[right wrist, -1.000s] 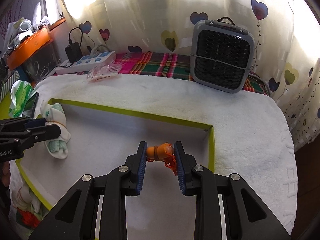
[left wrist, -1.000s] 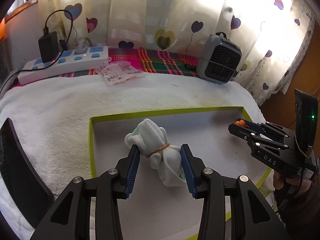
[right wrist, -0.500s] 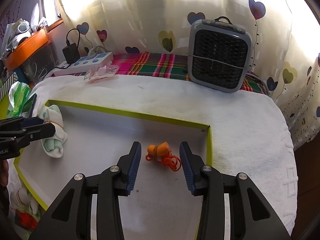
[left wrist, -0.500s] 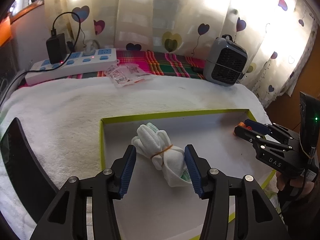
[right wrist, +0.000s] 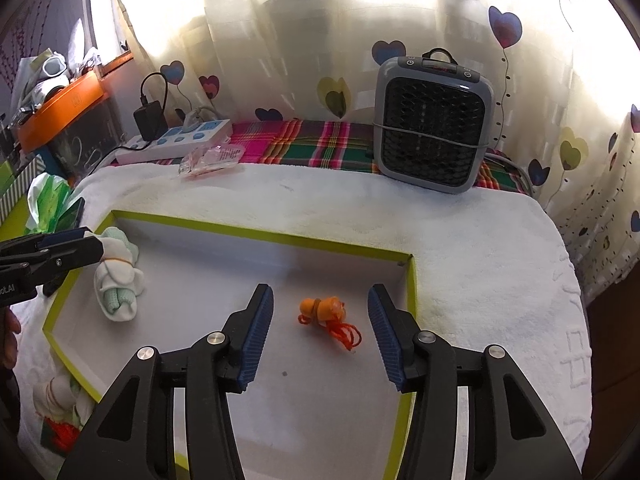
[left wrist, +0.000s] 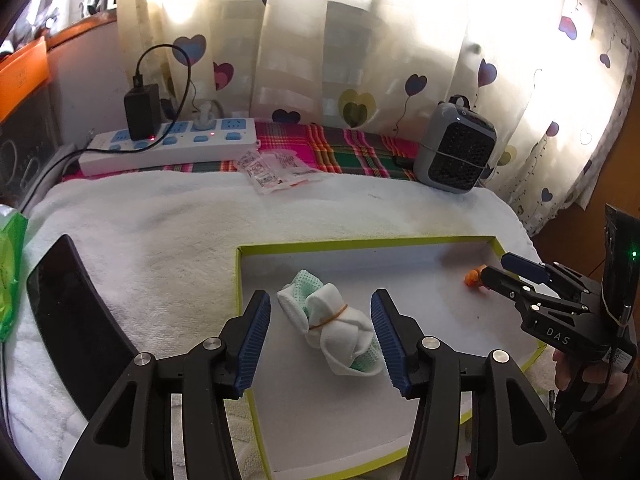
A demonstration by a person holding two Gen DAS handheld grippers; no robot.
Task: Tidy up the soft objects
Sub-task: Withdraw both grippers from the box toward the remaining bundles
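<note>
Both tongs [left wrist: 319,334] [right wrist: 320,334] widened, sock bundle [left wrist: 335,332] released, orange toy [right wrist: 326,314] released

The near end of the tray [left wrist: 240,280] runs off the bottom of the left view, behind the left tongs [left wrist: 318,338]. In that view the right tongs [left wrist: 494,268] cover most of the little orange toy [left wrist: 471,278], so only a small bit peeks out. In the right view the left tongs [right wrist: 90,240] hide the top of the sock bundle [right wrist: 118,284]. Down in the bottom left corner, another soft bundle [right wrist: 60,404] with something red is partly cut off and too dim to make out. The print on the small packets [left wrist: 276,170] is too tiny to read. The green bag [left wrist: 10,272] is cut off by the left edge.
</note>
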